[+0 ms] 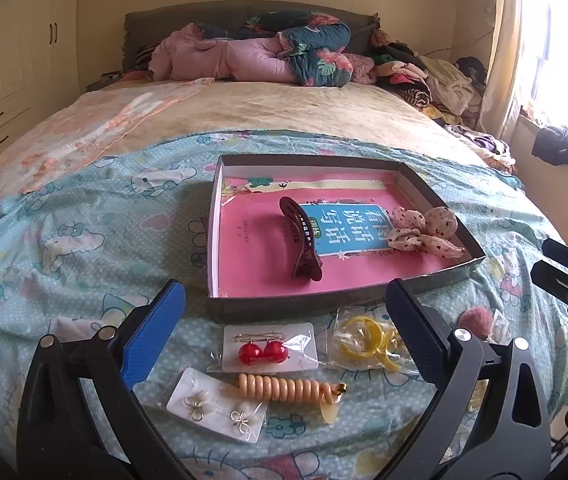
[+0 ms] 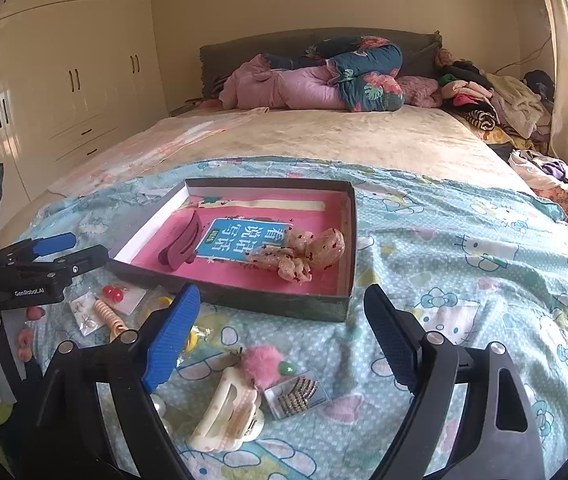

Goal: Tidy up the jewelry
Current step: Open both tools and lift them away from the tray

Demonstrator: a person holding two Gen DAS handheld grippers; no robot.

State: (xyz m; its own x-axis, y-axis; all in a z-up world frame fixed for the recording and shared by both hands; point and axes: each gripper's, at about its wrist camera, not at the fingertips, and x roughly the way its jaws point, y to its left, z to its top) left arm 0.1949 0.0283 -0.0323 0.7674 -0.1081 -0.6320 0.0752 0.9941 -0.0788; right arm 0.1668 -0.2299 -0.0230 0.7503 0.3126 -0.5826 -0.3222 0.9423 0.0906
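Observation:
A shallow box [image 1: 220, 200] [image 2: 348, 240] with a pink book in it lies on the bed. It holds a dark red hair claw [image 1: 300, 236] [image 2: 178, 250] and a spotted scrunchie [image 1: 424, 228] [image 2: 304, 254]. My left gripper [image 1: 284, 340] is open above red ball earrings on a card [image 1: 264, 350], a coiled cream hair tie [image 1: 290, 390], silver bow earrings [image 1: 216, 408] and yellow hoops [image 1: 368, 338]. My right gripper [image 2: 280, 336] is open above a pink pom-pom [image 2: 262, 362], a cream hair claw [image 2: 228, 416] and a packet of striped clips [image 2: 298, 396].
A Hello Kitty sheet [image 1: 84, 240] [image 2: 464, 260] covers the near end of the bed. Rolled quilts [image 1: 252, 54] and piled clothes [image 1: 436, 80] lie at the headboard. Wardrobes [image 2: 64, 80] stand on the left, a curtained window [image 1: 556, 60] on the right. The left gripper shows in the right wrist view [image 2: 64, 250].

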